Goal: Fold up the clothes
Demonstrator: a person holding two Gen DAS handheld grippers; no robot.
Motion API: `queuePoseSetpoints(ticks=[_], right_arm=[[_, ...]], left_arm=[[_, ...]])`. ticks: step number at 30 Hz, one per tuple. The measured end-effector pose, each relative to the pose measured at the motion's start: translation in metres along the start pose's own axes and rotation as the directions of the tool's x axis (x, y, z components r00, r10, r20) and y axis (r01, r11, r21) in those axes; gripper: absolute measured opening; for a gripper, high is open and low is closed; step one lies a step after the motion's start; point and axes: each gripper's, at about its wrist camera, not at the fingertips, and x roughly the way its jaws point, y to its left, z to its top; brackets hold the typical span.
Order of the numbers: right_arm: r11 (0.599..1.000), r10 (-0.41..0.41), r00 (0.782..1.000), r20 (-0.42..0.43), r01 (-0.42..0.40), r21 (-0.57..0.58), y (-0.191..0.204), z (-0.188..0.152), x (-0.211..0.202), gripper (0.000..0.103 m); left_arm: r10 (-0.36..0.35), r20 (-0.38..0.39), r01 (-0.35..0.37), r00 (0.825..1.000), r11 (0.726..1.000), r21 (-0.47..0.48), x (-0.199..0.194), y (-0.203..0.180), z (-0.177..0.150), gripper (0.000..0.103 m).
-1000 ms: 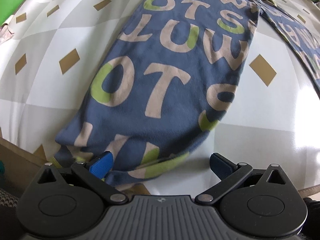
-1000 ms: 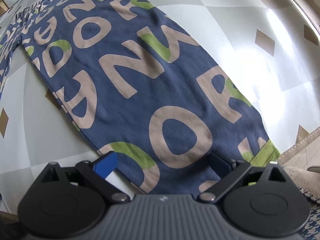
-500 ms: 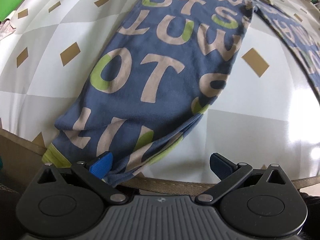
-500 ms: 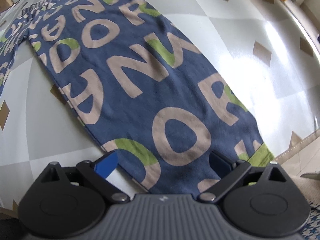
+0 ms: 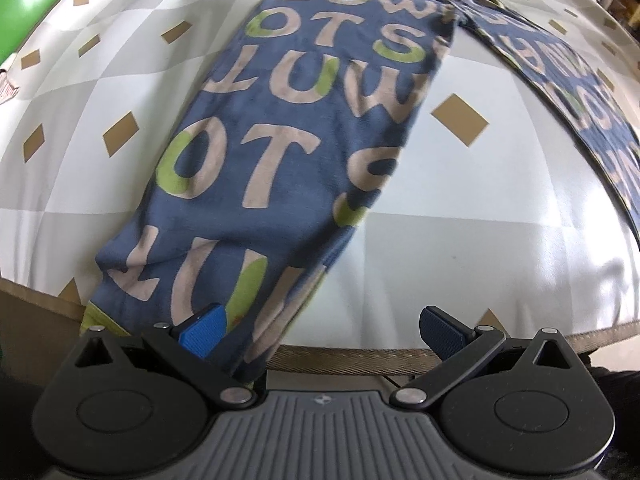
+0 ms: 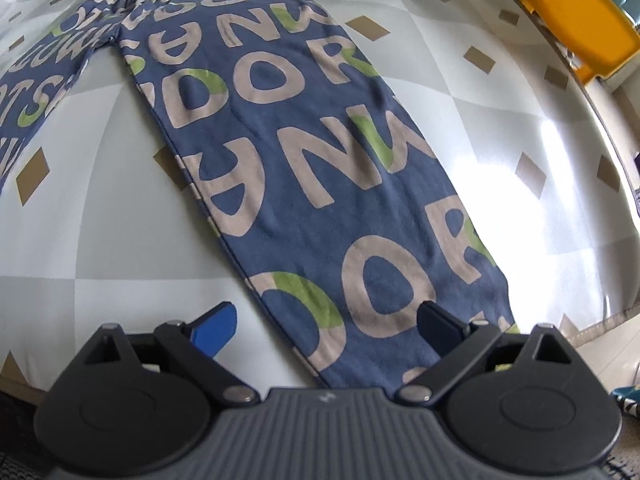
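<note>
1. The blue letter-print trousers lie spread flat on the diamond-patterned mattress, legs splayed apart; no fold is made yet.
2. The left gripper stands wide apart, one leg's cuff just ahead by its left finger, seemingly draped over it.
3. The right gripper is likewise spread, straddling the other cuff.
4. All folding remains.

One pair of lettered blue trousers with two legs, and one yellow bin
</note>
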Motion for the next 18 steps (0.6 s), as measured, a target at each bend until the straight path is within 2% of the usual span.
queuePoseSetpoints(ticks=[5, 10, 18], right_arm=[[1.000, -0.004, 1.000, 0.016, 0.004, -0.014, 0.005, 0.002, 0.000, 0.094], [0.997, 0.012, 1.000, 0.025, -0.010, -0.080, 0.018, 0.000, -0.003, 0.092], [0.980, 0.157, 0.987, 0.037, -0.151, -0.132, 0.033, -0.005, -0.010, 0.083]], left_arm=[[-0.002, 0.014, 0.001, 1.000, 0.999, 0.037, -0.004, -0.007, -0.004, 0.103], [-0.007, 0.014, 0.006, 1.000, 0.997, 0.082, -0.006, -0.017, -0.009, 0.103], [0.013, 0.018, -0.016, 1.000, 0.975, 0.220, -0.005, -0.043, -0.020, 0.103]])
